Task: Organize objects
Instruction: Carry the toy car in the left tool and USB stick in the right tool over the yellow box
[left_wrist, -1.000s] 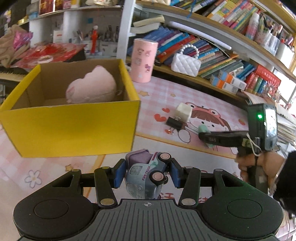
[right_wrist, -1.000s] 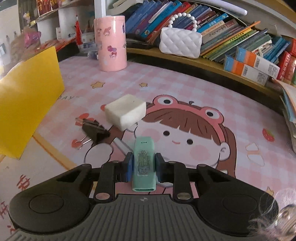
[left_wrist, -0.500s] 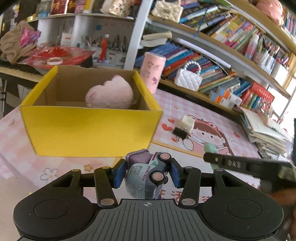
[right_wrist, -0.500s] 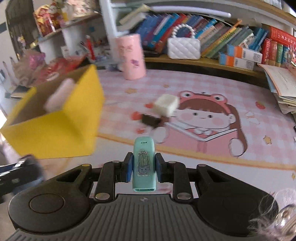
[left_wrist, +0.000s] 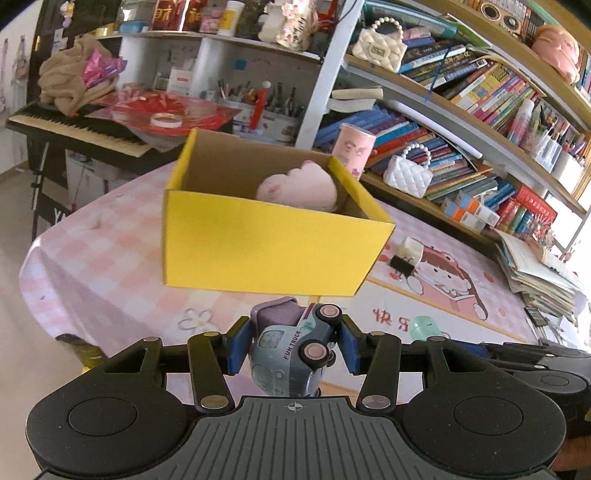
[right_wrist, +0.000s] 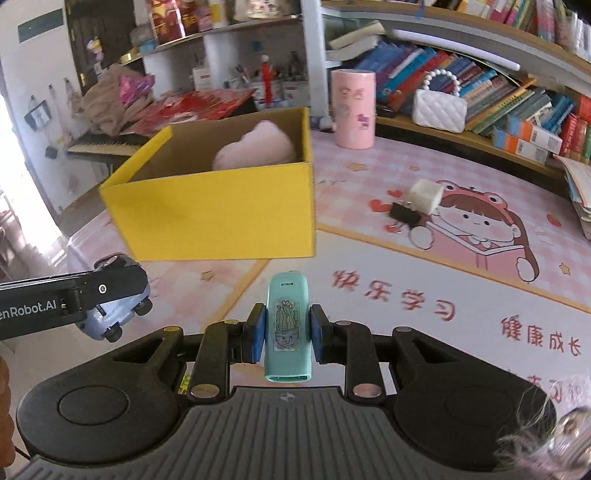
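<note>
My left gripper (left_wrist: 291, 345) is shut on a blue-grey toy truck (left_wrist: 291, 350) and holds it above the table, in front of the yellow cardboard box (left_wrist: 266, 247). A pink plush (left_wrist: 299, 186) lies inside the box. My right gripper (right_wrist: 286, 334) is shut on a mint green case with a cactus sticker (right_wrist: 288, 328), held in front of the box (right_wrist: 221, 218). The left gripper with the truck (right_wrist: 114, 310) shows at the left of the right wrist view. The mint case's tip (left_wrist: 423, 326) shows in the left wrist view.
A white block (right_wrist: 424, 195) and a black binder clip (right_wrist: 402, 214) lie on the pink cartoon mat (right_wrist: 480, 295) right of the box. A pink tin (right_wrist: 352, 109) and a white quilted purse (right_wrist: 439, 110) stand by the bookshelf behind. A stack of papers (left_wrist: 535, 273) lies at the right.
Both grippers have risen and pulled back from the mat with their objects. The right gripper has swung left toward the box, beside the left one. The box now looks farther away.
</note>
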